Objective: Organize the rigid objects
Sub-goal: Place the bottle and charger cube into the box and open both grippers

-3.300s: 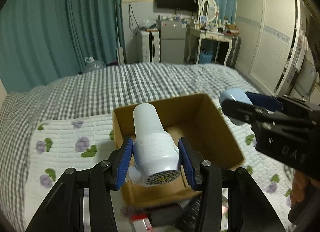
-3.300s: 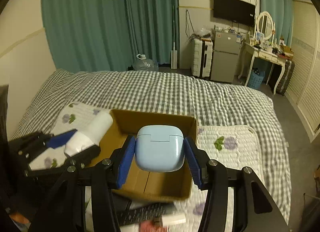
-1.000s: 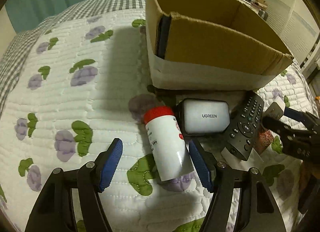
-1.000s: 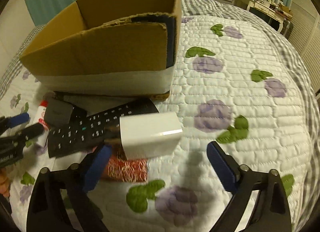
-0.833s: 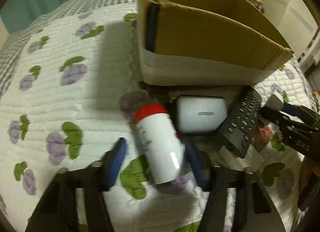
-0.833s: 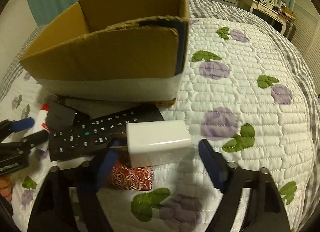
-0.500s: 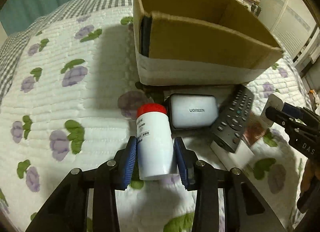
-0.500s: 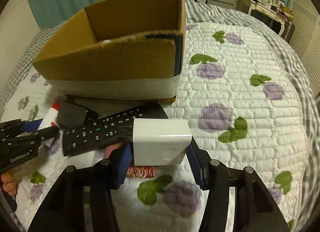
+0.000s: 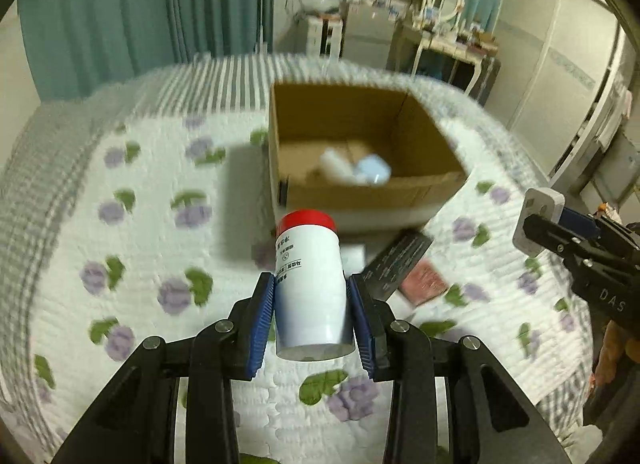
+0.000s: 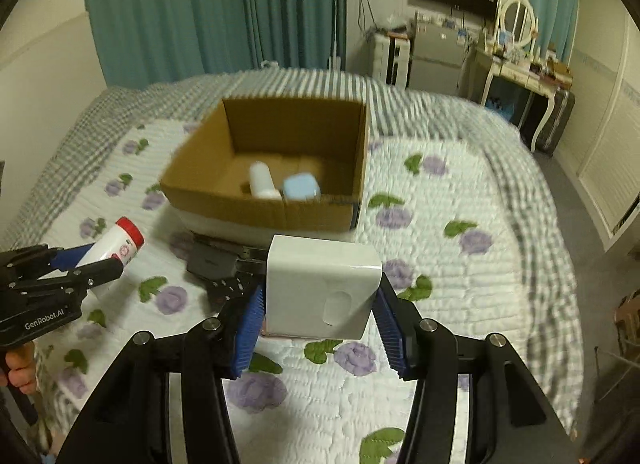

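My left gripper (image 9: 311,318) is shut on a white bottle with a red cap (image 9: 310,280) and holds it above the quilt, short of the cardboard box (image 9: 344,194). My right gripper (image 10: 320,322) is shut on a white charger block (image 10: 320,288), also lifted in front of the box (image 10: 276,212). Inside the box lie a white bottle (image 10: 262,180) and a light blue case (image 10: 301,186). The right gripper with the charger block (image 9: 538,220) shows at the right of the left wrist view; the left gripper with the bottle (image 10: 120,246) shows at the left of the right wrist view.
On the floral quilt (image 9: 160,232) in front of the box lie a black remote (image 9: 396,260), a red patterned packet (image 9: 424,282) and a dark grey power bank (image 10: 210,262). Teal curtains, a fridge and a dressing table stand behind the bed.
Both grippers closed on their objects and lifted them off the quilt: the red-capped bottle on the left, the charger block on the right. The box interior has come into view.
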